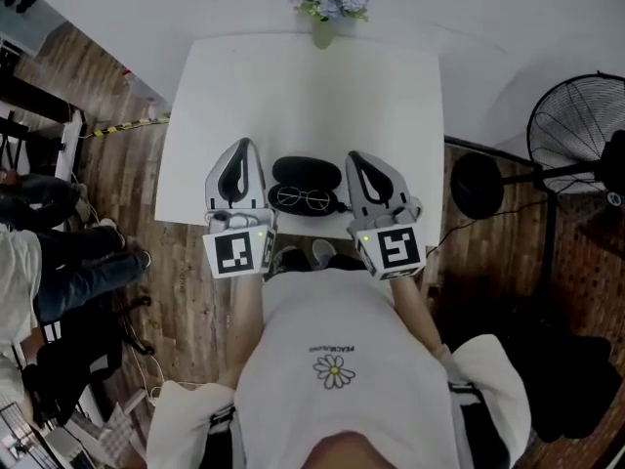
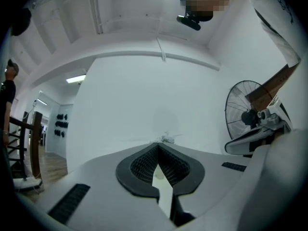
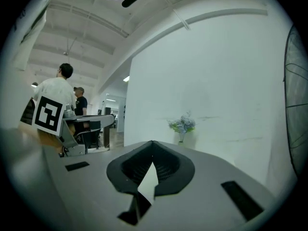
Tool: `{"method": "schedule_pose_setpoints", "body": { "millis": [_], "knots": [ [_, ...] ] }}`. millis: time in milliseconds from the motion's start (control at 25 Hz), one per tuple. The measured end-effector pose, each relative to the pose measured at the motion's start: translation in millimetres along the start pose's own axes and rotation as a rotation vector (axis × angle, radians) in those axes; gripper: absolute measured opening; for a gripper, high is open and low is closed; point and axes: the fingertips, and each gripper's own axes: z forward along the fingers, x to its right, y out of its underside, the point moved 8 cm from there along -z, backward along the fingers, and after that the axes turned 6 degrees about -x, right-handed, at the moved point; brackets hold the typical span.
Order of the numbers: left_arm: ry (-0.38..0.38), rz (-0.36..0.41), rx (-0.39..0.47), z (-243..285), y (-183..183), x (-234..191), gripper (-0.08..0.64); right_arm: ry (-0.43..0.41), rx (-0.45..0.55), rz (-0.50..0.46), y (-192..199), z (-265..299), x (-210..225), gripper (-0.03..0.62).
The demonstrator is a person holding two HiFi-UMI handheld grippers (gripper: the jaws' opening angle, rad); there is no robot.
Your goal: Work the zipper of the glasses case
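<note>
The case point(image 1: 306, 171) lies on the worktop point(image 1: 293, 96) between the left gripper point(image 1: 241, 147) and right gripper point(image 1: 354, 157), glasses point(image 1: 303, 199) at its near edge, and both sets of fingers are shut and empty, so they should probably open first, one steadying the case, the other pinching the zipper pull.

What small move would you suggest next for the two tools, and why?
Probably tip the right tool down toward the glasses case and open its jaws: both tools, the left tool included, are shut, empty and only flank the case on the table.
</note>
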Motion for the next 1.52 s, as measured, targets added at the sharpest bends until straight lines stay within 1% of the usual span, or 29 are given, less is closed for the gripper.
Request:
{"method": "schedule_pose_setpoints", "body": {
  "millis": [200,320,440,600,720,840,960,1040,1120,1280,1320,1440,1520],
  "knots": [
    [0.103,0.015,-0.014,25.6,1.8,8.3,0.015,0.123,0.014,0.026,3.0,-14.6,19.4,0.008],
    [0.178,0.032,-0.029,29.4,2.2,10.0,0.015,0.198,-0.020,0.054,9.4,-20.3,20.2,0.008],
    [0.238,0.038,-0.042,29.0,2.2,4.0,0.015,0.243,-0.031,0.065,9.6,-20.6,12.3,0.008],
    [0.303,0.013,-0.043,30.0,6.0,-5.3,0.016,0.290,-0.041,0.063,6.9,-20.2,-1.5,0.008],
    [0.346,-0.011,-0.049,29.5,10.5,-11.1,0.017,0.303,-0.058,0.054,7.1,-22.3,-19.1,0.008],
    [0.379,-0.001,-0.056,29.9,18.1,-18.1,0.017,0.310,-0.077,0.052,11.4,-22.0,-35.7,0.008],
    [0.395,0.006,-0.076,30.1,28.9,-23.7,0.016,0.314,-0.092,0.064,14.2,-21.9,-45.7,0.008],
    [0.400,0.009,-0.098,30.6,36.7,-27.2,0.017,0.317,-0.093,0.065,12.8,-21.1,-48.0,0.008],
    [0.422,0.017,-0.129,31.2,44.4,-29.2,0.017,0.322,-0.093,0.067,12.5,-20.1,-49.8,0.008],
    [0.517,0.060,-0.204,39.6,64.7,-22.3,0.020,0.322,-0.113,0.083,18.7,-20.5,-54.1,0.008],
    [0.544,0.066,-0.223,43.8,71.5,-19.5,0.036,0.320,-0.120,0.087,20.8,-20.8,-54.9,0.008],
    [0.652,0.078,-0.305,59.8,95.5,-9.3,0.127,0.310,-0.143,0.106,29.7,-20.5,-55.7,0.008],
    [0.726,0.104,-0.368,68.4,112.3,-2.1,0.147,0.301,-0.178,0.121,41.6,-19.8,-57.5,0.008]
  ]
}}
